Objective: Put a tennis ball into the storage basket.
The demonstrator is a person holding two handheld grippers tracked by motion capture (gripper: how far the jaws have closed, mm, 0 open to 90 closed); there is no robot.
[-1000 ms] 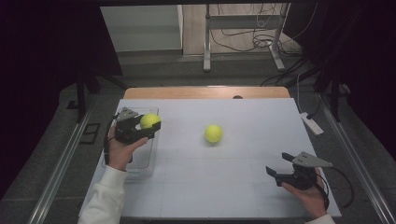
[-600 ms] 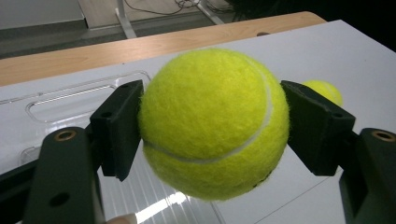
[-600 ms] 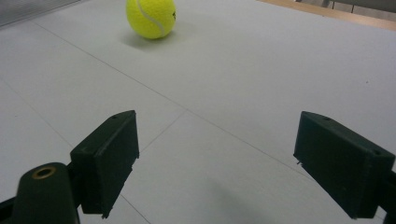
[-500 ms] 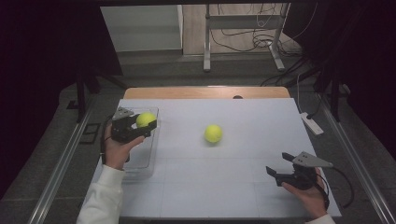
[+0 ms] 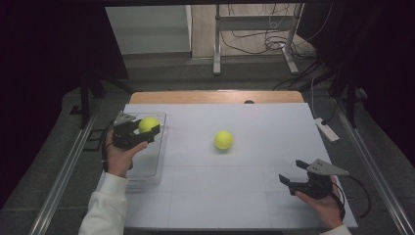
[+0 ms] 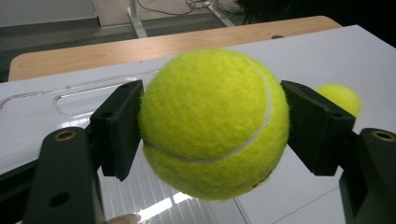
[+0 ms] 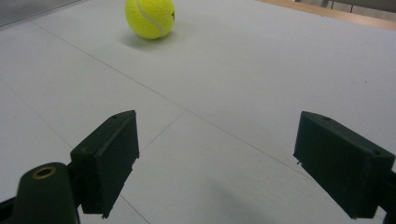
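**A:** What is the left gripper point(image 5: 145, 128) doing?

**B:** It is clamped on a yellow tennis ball point(image 5: 148, 124). In the left gripper view the two black pads point(image 6: 119, 126) press the ball point(image 6: 214, 122) from either side, and the ball bulges out above and below them. The person's left hand point(image 5: 120, 155) holds the gripper from underneath, with a white sleeve point(image 5: 104, 208) running back toward the table's near edge.

**A:** What lies under that gripper?

**B:** A clear plastic box point(image 5: 147, 166). From the high view, the gripper and its ball are over the box's far end. In the left gripper view the box's clear rim point(image 6: 79, 91) shows just behind the ball. Whether the ball touches the box, I cannot tell.

**A:** And the right gripper point(image 5: 292, 174)?

**B:** Its jaws stand wide apart with nothing between them. In the right gripper view the pads point(image 7: 108, 156) frame only bare white table point(image 7: 261, 65). The right hand point(image 5: 320, 203) holds it low, near the table's near right corner.

**A:** Is there anything else close by?

**B:** A second tennis ball point(image 5: 223, 140) sits on the table, loose. It is well ahead of the right gripper and to its left, and beside the left gripper toward the table's middle, well apart from both. In the right gripper view the second ball point(image 7: 150, 17) rests at the far end, beyond the left pad.
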